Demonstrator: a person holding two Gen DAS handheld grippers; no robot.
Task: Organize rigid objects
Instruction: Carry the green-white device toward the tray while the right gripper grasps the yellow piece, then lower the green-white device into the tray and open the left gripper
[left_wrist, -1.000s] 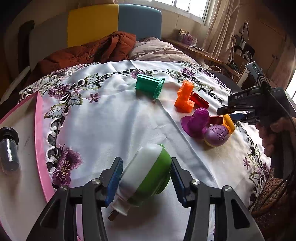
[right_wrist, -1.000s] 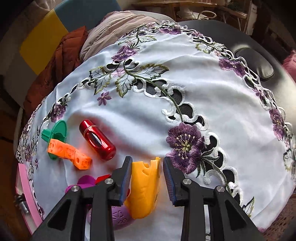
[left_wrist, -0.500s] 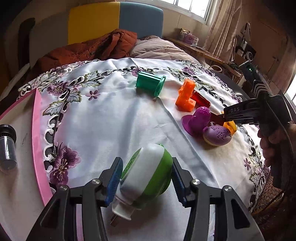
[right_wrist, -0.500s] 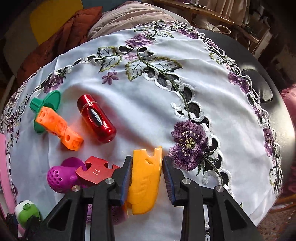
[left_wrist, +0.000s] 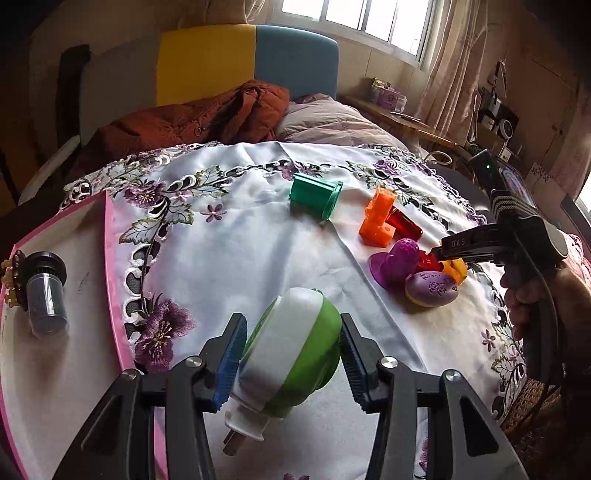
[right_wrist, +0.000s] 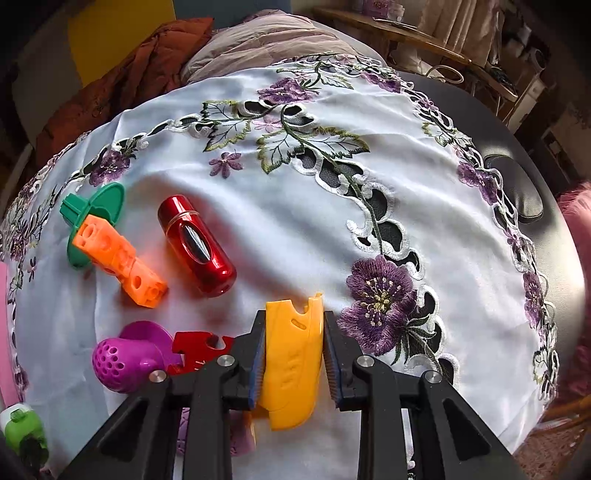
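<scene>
My left gripper is clamped on the green-and-white plastic plug-in device, low centre of its view. My right gripper has just been closing, its pads now pressing the curved yellow plastic piece at lower centre. I'd lift that straight, clear of the flat red notched piece. Only the left view shows the pink-rimmed white tray holding a dark cylindrical vial; only the right shows the glossy red metal capsule whole.

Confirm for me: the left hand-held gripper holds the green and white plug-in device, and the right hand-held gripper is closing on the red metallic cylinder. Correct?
Not quite. The right hand-held gripper has just been closing on the yellow plastic piece, not the red metallic cylinder, which lies apart on the cloth; the right wrist view shows it. The left hand-held gripper does hold the green and white plug-in device.
</scene>
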